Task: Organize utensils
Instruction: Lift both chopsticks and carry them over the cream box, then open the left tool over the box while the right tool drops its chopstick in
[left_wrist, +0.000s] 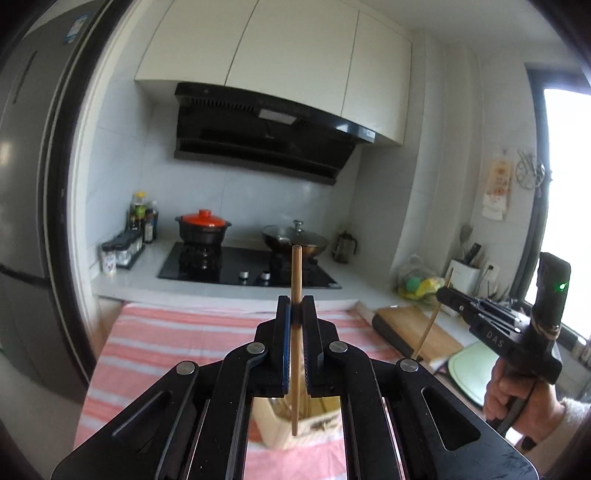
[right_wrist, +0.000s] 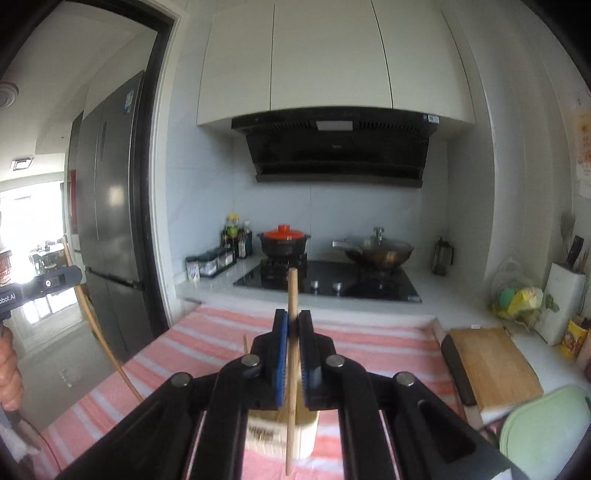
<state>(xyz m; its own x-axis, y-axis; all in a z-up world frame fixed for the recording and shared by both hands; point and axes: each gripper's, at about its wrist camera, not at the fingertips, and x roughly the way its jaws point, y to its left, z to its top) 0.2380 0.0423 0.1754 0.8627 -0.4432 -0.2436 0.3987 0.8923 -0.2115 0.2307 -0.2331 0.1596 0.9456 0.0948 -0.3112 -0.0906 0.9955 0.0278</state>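
The left gripper (left_wrist: 296, 301) was clamped on one wooden chopstick (left_wrist: 295, 332) and the right gripper (right_wrist: 293, 321) on a second chopstick (right_wrist: 291, 354), each stick held near upright with its lower end above the cream utensil holder (right_wrist: 280, 435) standing on the pink striped cloth (right_wrist: 369, 347). The likely fault was a tip striking the holder's rim or the sticks already inside (the opening was largely hidden by the jaws), tipping the light holder or twisting a stick in its pads. Open cloth lay on all sides, while the wooden cutting board (right_wrist: 495, 362) bounded the right edge.
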